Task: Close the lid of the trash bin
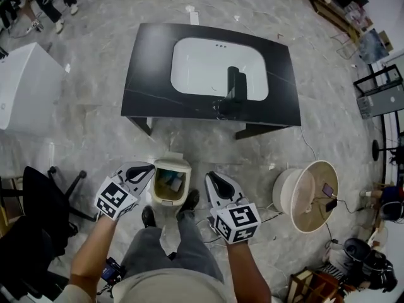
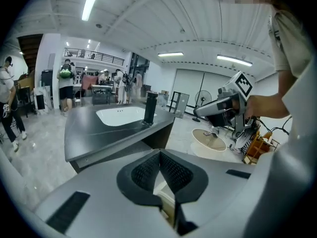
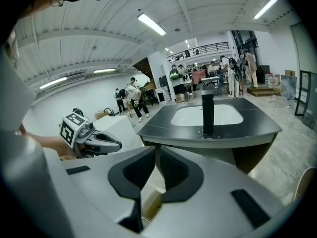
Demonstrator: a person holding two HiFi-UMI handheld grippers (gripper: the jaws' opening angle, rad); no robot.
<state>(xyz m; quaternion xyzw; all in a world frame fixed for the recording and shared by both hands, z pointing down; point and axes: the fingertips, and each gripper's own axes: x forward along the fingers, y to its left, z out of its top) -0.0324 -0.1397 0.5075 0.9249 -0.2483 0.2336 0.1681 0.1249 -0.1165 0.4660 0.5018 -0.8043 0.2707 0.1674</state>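
While the cream plastic trash bin [image 1: 187,173] stands open on the grey floor just in front of the person's shoes, nothing of the closing is done yet: the head view looks straight down into it and shows dark contents inside. The pale band at its far edge looks like the lid [image 1: 172,165] tipped up and back, though I cannot tell its exact angle. The 2 tools flank the bin. The left gripper [image 1: 149,168] is just beside its left rim and the right gripper [image 1: 212,177] is just beside its right rim; neither appears to touch the bin or lid. In each gripper view the 2 dark pads meet at the tips with nothing held between them, so both tools are closed and empty, with a sliver of cream bin showing below the pads. Beyond the bin stands a black table with a white basin [image 1: 151,74] and a black faucet [image 1: 235,84], well apart from the action. What is left, as I judge it, is the whole job: reach 1 gripper to the raised lid, push it forward and down, and seat it on the rim.
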